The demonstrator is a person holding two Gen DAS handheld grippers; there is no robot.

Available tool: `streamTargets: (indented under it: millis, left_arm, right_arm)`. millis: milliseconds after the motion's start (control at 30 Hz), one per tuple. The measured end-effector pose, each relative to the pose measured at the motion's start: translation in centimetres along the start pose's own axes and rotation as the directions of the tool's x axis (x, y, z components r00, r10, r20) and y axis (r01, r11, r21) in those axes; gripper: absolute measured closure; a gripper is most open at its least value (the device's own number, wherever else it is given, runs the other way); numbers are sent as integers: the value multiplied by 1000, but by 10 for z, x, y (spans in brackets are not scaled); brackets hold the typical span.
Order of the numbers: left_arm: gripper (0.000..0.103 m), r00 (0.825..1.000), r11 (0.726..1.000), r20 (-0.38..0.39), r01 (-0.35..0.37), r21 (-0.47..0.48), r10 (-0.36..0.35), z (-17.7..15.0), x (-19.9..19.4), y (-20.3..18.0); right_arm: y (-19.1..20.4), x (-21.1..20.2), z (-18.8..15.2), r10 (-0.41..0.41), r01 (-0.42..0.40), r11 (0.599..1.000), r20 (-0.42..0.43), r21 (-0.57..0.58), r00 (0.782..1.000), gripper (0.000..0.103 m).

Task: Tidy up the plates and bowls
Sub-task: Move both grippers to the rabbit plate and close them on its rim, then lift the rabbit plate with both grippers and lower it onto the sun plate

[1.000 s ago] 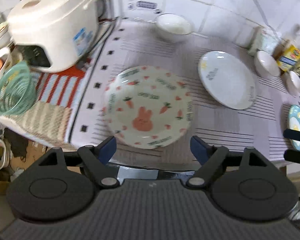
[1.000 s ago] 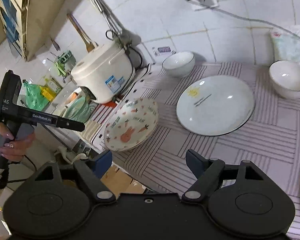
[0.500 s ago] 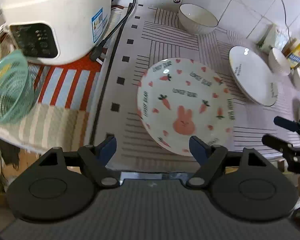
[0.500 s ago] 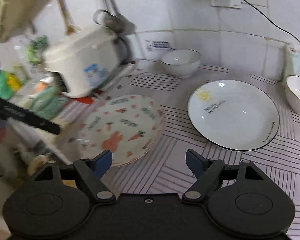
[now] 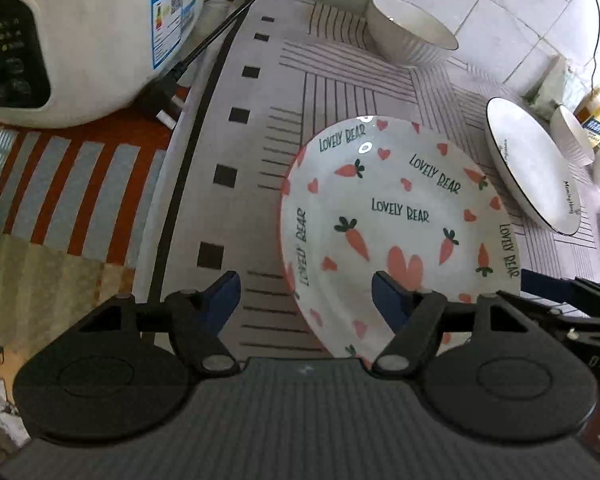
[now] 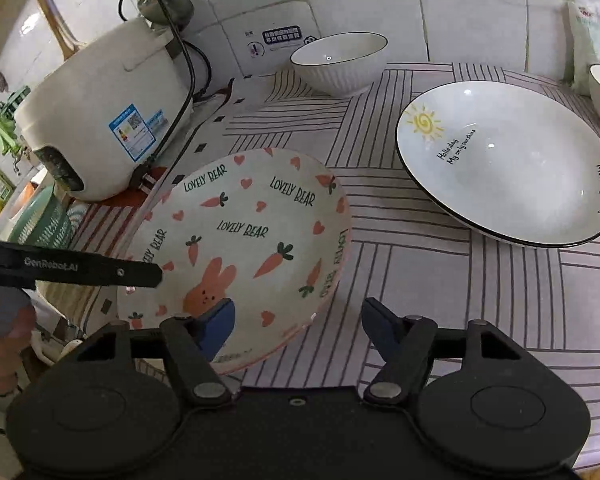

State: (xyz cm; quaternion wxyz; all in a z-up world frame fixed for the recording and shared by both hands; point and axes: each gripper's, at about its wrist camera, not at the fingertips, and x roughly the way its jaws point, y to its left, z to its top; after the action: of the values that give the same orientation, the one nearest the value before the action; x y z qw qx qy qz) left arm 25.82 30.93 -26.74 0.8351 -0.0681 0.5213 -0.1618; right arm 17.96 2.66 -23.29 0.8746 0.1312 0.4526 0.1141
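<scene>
White rice cooker (image 6: pixel 100 120) left of the carrot-print plate (image 6: pixel 244 240), left tool (image 5: pixel 306 296) open at its left rim, right tool (image 6: pixel 298 324) open at its near rim, sun-print plate (image 6: pixel 504 168) right of it, ribbed bowl (image 6: pixel 338 62) behind it on the striped surface (image 6: pixel 400 280)

— What do your tools look like?
— My left gripper (image 5: pixel 306 294) and right gripper (image 6: pixel 298 326): matte black linkages, round silver pivot screws, blue finger pads (image 6: pixel 220 326).
— Markings?
— White "GenRobot.AI" lettering along one arm; bare skin on my left hand (image 6: pixel 4 344).
</scene>
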Motion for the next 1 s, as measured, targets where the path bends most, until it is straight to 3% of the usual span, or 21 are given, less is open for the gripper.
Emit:
streamTargets:
  millis: [67, 100, 133, 200, 267, 333, 500, 633, 767, 900, 1000]
  left_arm:
    - [41, 1000, 999, -2, 9, 31, -9, 2, 2, -1]
    - [57, 1000, 999, -8, 24, 39, -24, 3, 2, -1]
    - [65, 998, 998, -28, 54, 43, -53, 5, 4, 0]
    - [67, 996, 996, -43, 79, 39, -77, 6, 6, 1]
    - [78, 997, 996, -59, 52, 67, -49, 5, 8, 0]
    - [80, 996, 997, -68, 57, 57, -53, 4, 8, 1]
    - [80, 995, 997, -75, 70, 17, -69, 5, 10, 5]
    - [78, 995, 999, -85, 46, 4, -45, 6, 11, 1]
    - [71, 995, 996, -99, 11, 87, -3, 8, 10, -15]
    - [71, 994, 992, -111, 39, 116, -26, 8, -3, -24]
    - [71, 995, 985, -95, 40, 165, -24, 7, -19, -36]
  right_arm:
    - [-1, 2, -1, 19, -19, 999, 7, 31, 1000, 37]
    - [-1, 5, -2, 27, -27, 999, 4, 42, 1000, 44]
    - [-1, 6, -3, 36, -36, 998, 4, 50, 999, 50]
    - [0, 10, -7, 32, -33, 998, 18, 53, 999, 56]
    - [-2, 12, -11, -15, 13, 998, 38, 62, 999, 78]
    - [-10, 11, -15, -1, -5, 995, 61, 98, 998, 85]
    - [-21, 20, -14, 26, -41, 984, 86, 173, 996, 86]
    - [-22, 22, -8, 48, -56, 985, 55, 161, 997, 84]
    - [-19, 18, 2, 45, -46, 987, 13, 156, 999, 84]
    - [-22, 4, 8, 71, -71, 986, 1, 151, 997, 83]
    - [-12, -13, 10, 35, -35, 995, 1, 98, 999, 83]
